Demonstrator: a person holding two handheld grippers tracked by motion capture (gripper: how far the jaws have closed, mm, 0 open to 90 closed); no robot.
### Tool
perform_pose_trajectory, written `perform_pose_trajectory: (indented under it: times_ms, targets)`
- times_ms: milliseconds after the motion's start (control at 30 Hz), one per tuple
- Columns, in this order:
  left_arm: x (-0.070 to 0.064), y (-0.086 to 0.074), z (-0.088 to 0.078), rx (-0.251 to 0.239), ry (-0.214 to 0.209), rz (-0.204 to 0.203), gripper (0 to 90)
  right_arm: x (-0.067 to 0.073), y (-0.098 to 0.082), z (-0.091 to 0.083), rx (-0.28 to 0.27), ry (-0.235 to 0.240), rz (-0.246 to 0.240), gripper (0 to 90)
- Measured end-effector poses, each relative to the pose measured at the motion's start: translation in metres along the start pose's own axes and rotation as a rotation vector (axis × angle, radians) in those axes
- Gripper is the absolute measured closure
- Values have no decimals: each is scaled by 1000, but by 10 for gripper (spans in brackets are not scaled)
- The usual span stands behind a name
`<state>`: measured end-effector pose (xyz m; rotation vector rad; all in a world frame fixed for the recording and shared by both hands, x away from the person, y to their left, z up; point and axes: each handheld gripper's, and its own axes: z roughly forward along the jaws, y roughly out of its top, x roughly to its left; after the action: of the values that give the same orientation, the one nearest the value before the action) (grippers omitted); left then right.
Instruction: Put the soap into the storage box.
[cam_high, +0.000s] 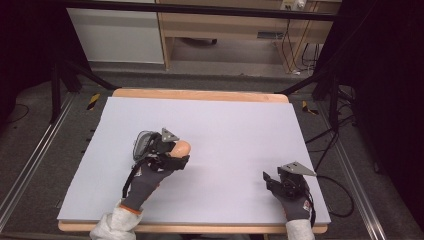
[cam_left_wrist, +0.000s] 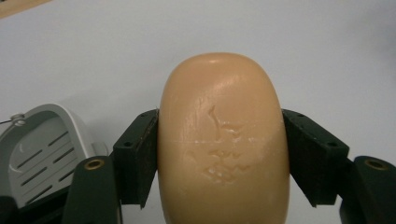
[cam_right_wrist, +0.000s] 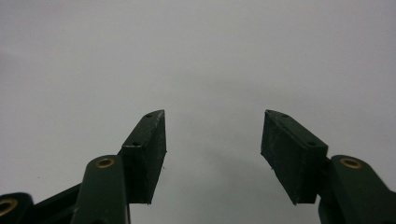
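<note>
Left hand-held gripper (cam_left_wrist: 219, 158) clamps the soap bar (cam_left_wrist: 222, 144) across its long sides, left of tabletop (cam_high: 225, 125) centre, beside a grey dish (cam_left_wrist: 39, 144). Likely firm, slippery, easily dented. Right hand-held gripper (cam_right_wrist: 212, 154) gapes, empty.

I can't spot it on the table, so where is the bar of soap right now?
The soap is clamped between the left gripper jaws, on the table's left half in the high view, just right of the grey slotted soap dish.
</note>
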<state>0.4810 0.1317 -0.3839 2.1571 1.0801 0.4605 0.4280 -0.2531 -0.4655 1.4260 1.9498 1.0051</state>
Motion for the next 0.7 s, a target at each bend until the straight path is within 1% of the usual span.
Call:
perform_pose_trajectory:
  times_ms: [300,400,433,500,600,700]
  targets:
    - [9,1,-8,-17,17,-13,317,0,0,0,0,0,1,403]
    - [15,3,-13,-20,32,-19,317,0,0,0,0,0,1,402]
    - [15,3,-13,-20,32,-19,317,0,0,0,0,0,1,402]
    - [19,4,-14,-29,40,-30,317,0,0,0,2,2,3,403]
    - [24,7,-16,-30,52,-31,317,0,0,0,2,2,3,403]
    - [29,9,-18,-35,64,-41,317,0,0,0,2,2,3,403]
